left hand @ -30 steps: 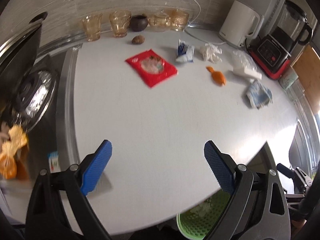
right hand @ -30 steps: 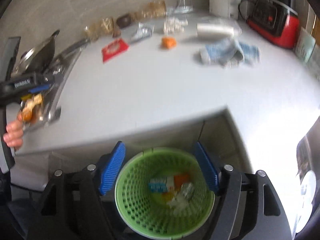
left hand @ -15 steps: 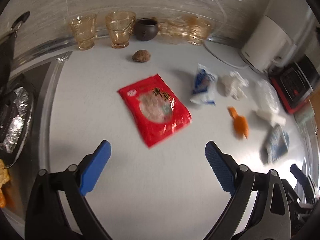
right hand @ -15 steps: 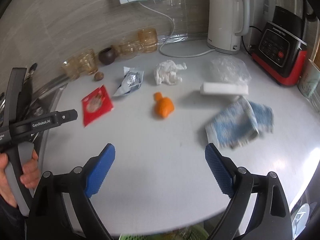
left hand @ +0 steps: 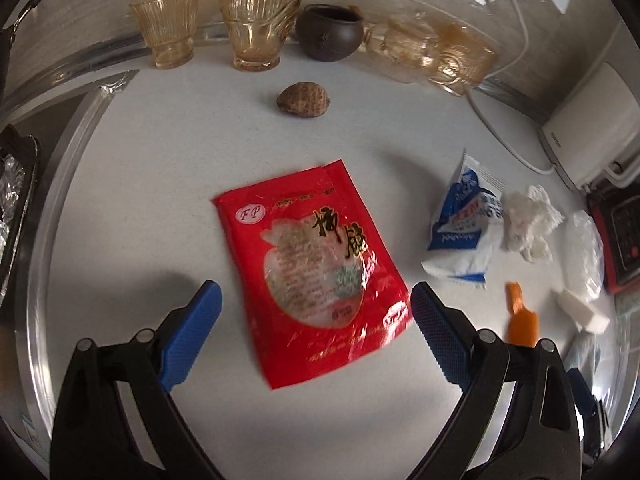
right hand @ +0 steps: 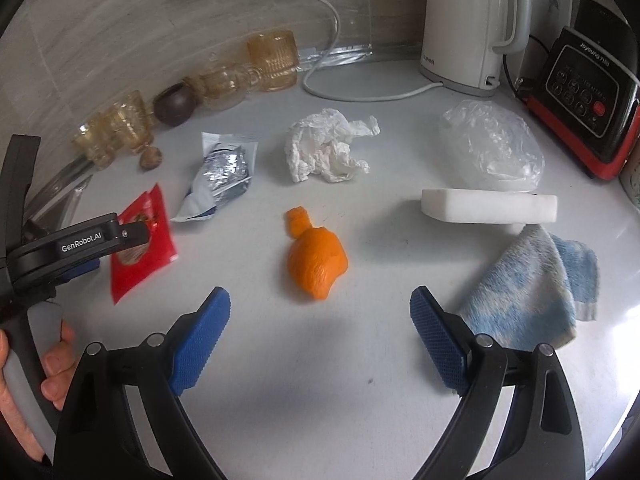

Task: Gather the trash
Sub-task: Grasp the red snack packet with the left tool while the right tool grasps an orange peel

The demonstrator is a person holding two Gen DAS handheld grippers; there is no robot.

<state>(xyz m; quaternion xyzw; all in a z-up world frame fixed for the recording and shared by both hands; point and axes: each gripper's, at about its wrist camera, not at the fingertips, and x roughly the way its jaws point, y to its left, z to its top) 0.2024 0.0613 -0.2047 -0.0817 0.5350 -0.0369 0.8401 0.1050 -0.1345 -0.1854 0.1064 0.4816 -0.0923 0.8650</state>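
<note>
A red snack wrapper (left hand: 316, 272) lies flat on the white counter; its near end sits between the open blue pads of my left gripper (left hand: 316, 328). It also shows at the left of the right wrist view (right hand: 140, 240). My right gripper (right hand: 320, 332) is open and empty, just short of an orange peel (right hand: 316, 260). Other trash lies beyond: a blue and silver foil packet (right hand: 222, 178), a crumpled white tissue (right hand: 326, 150), a clear plastic bag (right hand: 490, 146) and a white foam block (right hand: 488, 208).
A blue and white cloth (right hand: 532, 288) lies right of my right gripper. Amber glasses (left hand: 256, 24), a brown pot (left hand: 330, 32) and a brown nut (left hand: 304, 98) line the back wall. A white kettle (right hand: 468, 20) and a red and black appliance (right hand: 588, 100) stand at back right.
Both grippers have moved forward and down over the counter. The left has closed in on the red wrapper, the right has left the green basket and neared the orange peel.
</note>
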